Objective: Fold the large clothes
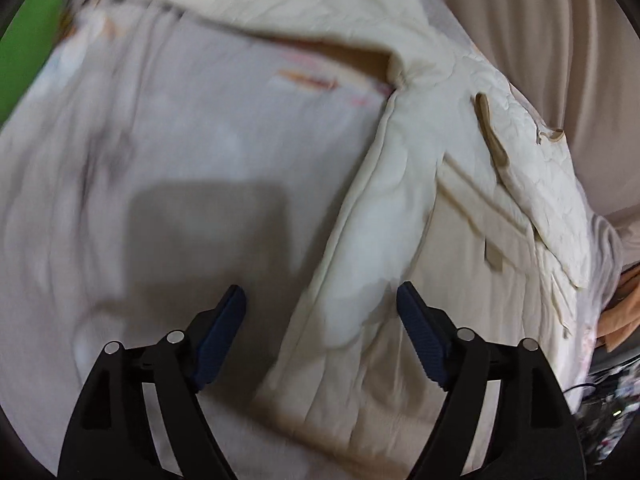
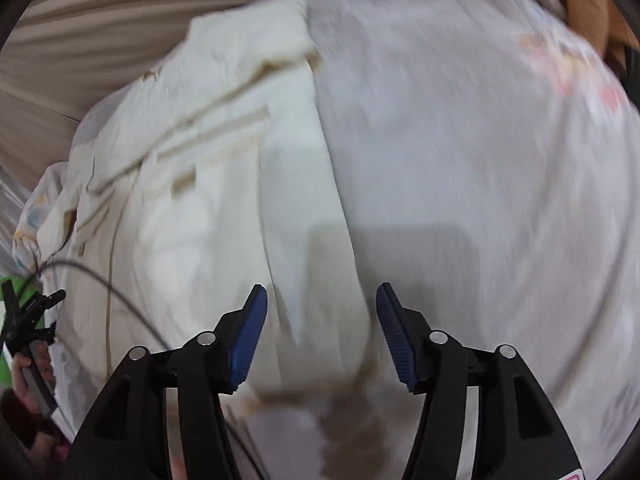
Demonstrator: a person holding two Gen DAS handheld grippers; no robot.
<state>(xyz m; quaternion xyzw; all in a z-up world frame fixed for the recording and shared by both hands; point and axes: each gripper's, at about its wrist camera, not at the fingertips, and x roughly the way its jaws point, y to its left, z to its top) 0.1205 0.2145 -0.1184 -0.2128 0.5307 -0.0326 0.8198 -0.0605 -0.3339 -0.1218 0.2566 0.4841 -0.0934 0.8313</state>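
A large cream garment point(image 1: 404, 216) lies spread over a pale grey sheet point(image 1: 160, 160), its cloth soft and slightly puffy, wrinkled near the far edge and trimmed with flat tan bands; a tan loop point(image 1: 490, 132) stands out on the crinkled part ahead and to the right of the left gripper point(image 1: 320, 312). That gripper's jaws are released, spread wide with nothing pinched — a long, rounded fold of the garment runs down between the dark blue ribbed pads point(image 1: 222, 336) without pressing on either one. The sheet is smooth and faintly printed in pink and orange ahead of the jaws, and a square shadow falls on it just ahead of the left pad. In the right wrist view the right gripper point(image 2: 322, 312) is likewise let go, jaws apart, blue ridged pads point(image 2: 248, 336) bare; the garment's point(image 2: 224, 184) folded edge passes below the gap and spreads away to the left, with grey sheet point(image 2: 480, 160) to the right. Both views are blurred.
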